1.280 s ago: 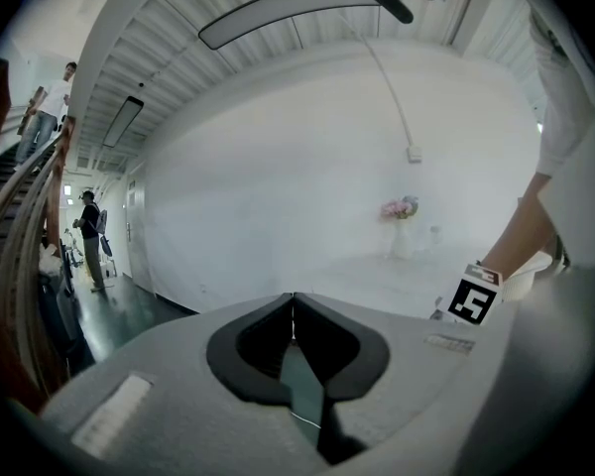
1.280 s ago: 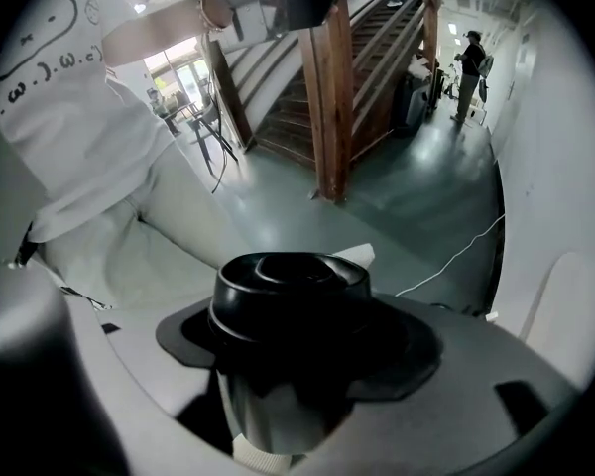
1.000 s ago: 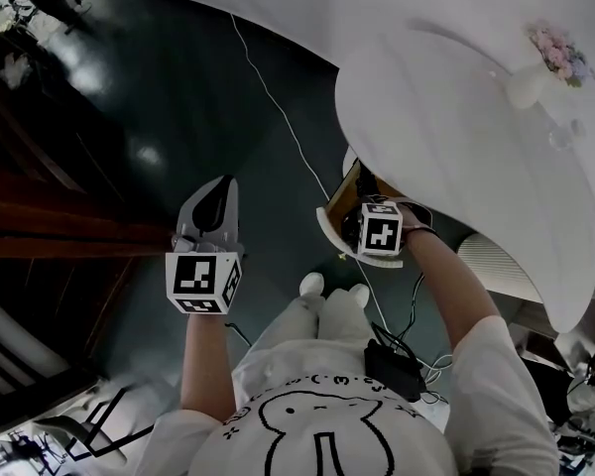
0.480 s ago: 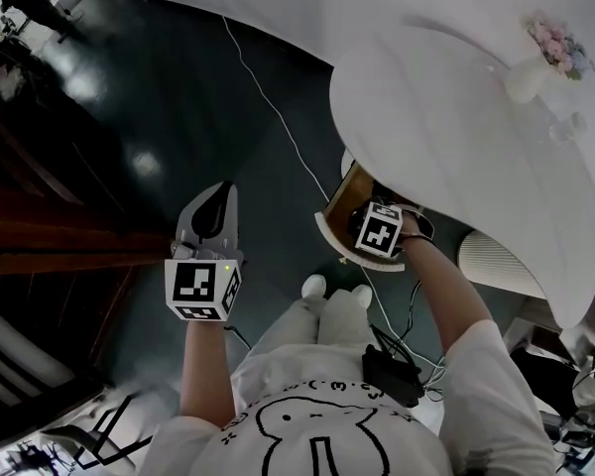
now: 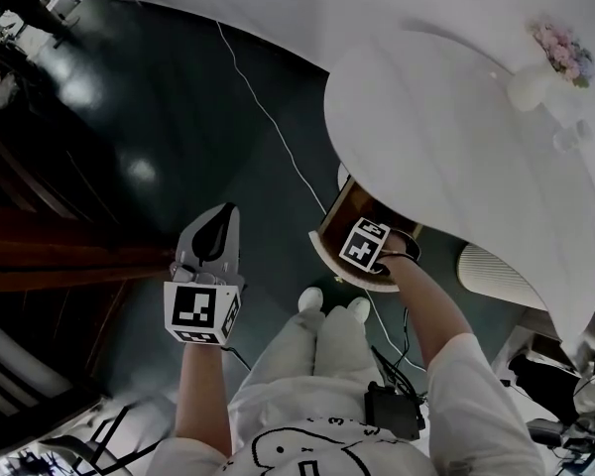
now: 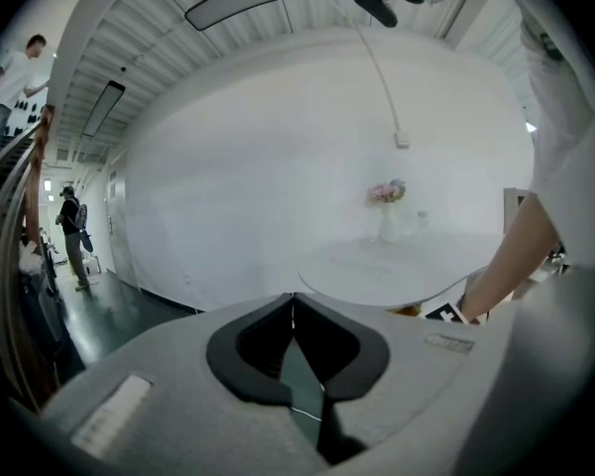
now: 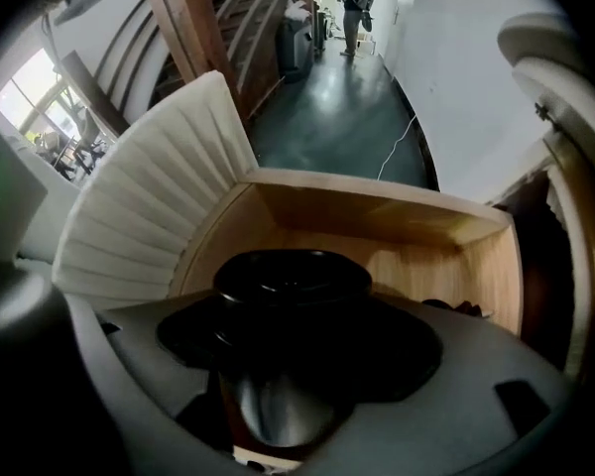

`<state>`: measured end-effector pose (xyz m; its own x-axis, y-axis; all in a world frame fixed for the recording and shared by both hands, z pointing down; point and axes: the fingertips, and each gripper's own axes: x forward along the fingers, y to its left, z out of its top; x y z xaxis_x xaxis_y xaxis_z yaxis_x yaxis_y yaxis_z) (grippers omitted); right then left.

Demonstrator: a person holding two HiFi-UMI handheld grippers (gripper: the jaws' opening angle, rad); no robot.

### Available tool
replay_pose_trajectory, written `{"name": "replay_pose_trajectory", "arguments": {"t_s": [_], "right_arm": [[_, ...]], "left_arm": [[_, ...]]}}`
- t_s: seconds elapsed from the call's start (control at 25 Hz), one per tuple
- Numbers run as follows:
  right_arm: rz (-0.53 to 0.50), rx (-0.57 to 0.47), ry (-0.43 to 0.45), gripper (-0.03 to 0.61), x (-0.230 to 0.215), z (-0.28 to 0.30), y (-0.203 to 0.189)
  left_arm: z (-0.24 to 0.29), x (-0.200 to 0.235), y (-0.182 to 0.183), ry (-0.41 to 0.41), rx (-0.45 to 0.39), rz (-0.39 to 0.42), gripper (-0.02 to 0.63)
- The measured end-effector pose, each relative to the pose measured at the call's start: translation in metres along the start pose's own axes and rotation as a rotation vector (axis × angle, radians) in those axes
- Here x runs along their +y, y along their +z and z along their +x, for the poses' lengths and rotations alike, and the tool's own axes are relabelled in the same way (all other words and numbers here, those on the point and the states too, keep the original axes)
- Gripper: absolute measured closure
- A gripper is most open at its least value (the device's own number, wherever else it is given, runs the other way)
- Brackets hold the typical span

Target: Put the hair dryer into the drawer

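The right gripper point(image 5: 362, 242) grips the black hair dryer point(image 7: 293, 278) inside the open wooden drawer point(image 7: 377, 221), seemingly near its front edge. The left gripper point(image 6: 294, 310) is clenched on nothing.

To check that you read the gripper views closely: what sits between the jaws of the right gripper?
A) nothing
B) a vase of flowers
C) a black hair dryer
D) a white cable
C: in the right gripper view, the jaws of the right gripper are closed on the black hair dryer, with the open wooden drawer right in front of it.
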<state>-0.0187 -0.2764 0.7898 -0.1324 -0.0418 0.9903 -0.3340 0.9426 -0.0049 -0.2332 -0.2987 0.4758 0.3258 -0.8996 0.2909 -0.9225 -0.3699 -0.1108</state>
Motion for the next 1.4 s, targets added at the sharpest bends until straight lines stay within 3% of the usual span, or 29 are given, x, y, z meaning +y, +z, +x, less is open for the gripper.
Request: {"name": "replay_pose_trajectory", "arguments": {"t_s": [0.24, 0.72, 1.16, 1.4], "right_arm": [[0.081, 0.009, -0.006, 0.224, -0.007, 0.021, -0.002], [0.029, 0.030, -0.037, 0.224, -0.005, 0.048, -0.002], [0.139, -0.033, -0.084, 0.224, -0.015, 0.047, 0.011], [0.164, -0.071, -0.060, 0.222, -0.012, 0.028, 0.011]], "left_arm": [[0.012, -0.016, -0.009, -0.038, 0.009, 0.014, 0.597], [0.025, -0.031, -0.020, -0.077, 0.032, 0.026, 0.597], [0.019, -0.039, -0.032, -0.078, 0.052, 0.025, 0.597], [0.017, -0.046, -0.025, -0.077, 0.039, 0.015, 0.597]]}}
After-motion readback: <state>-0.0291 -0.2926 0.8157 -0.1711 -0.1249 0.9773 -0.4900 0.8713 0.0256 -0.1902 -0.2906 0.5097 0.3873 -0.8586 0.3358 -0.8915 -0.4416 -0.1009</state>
